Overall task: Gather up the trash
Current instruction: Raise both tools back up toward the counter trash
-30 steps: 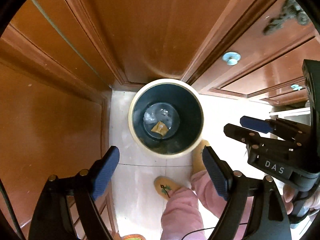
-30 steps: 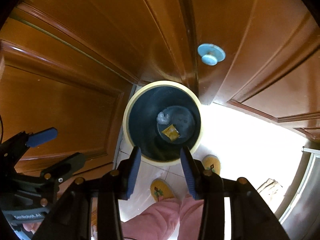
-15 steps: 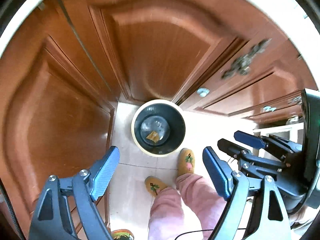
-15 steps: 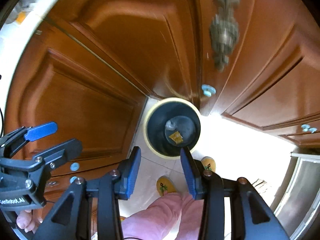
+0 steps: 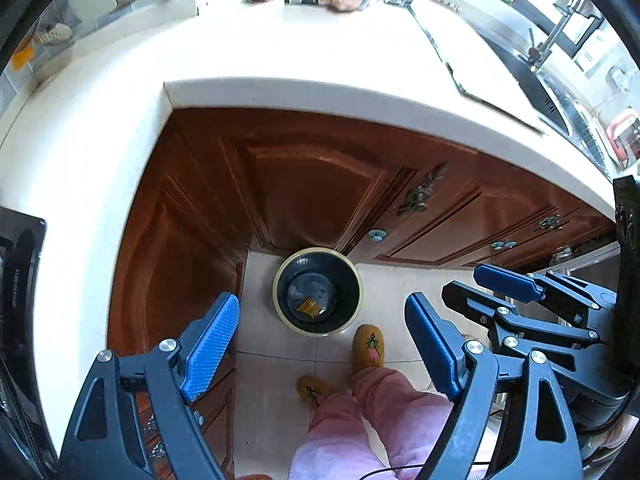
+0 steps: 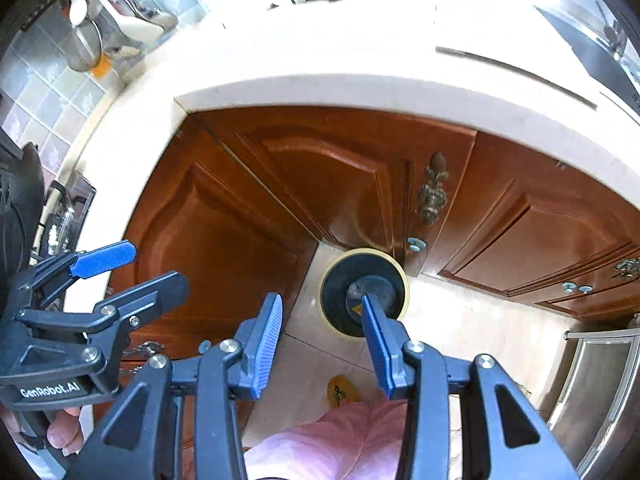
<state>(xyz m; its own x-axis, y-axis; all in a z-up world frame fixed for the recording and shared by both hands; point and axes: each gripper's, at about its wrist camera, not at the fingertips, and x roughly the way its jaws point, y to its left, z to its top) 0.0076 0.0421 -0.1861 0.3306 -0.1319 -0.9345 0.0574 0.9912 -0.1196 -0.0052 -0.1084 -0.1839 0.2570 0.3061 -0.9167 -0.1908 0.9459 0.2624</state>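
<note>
Both my grippers point steeply down over the floor corner where the counters meet. The left gripper (image 5: 322,344) has its jaws wide, nothing between the blue pads. The right gripper (image 6: 322,340) has its jaws narrower, about half apart, also empty.

The round dark bin with a cream rim (image 5: 318,292) stands on the pale tiled floor (image 5: 264,336), tucked into the corner against the brown wooden cabinet doors (image 5: 312,196). The trash lies at its bottom: a small yellow-orange wrapper (image 5: 309,306) and a crumpled clear plastic scrap (image 5: 298,290) just beside it. In the right wrist view my right finger hides part of the bin mouth.

White counter (image 5: 280,52) wraps above the cabinets, with packets along its back edge, too blurred to name. A steel sink (image 5: 548,92) sits at far right.

The person's pink trousers (image 5: 360,420) and yellow embroidered slippers (image 5: 370,346) are near the bin; the nearer slipper nearly touches its rim.
</note>
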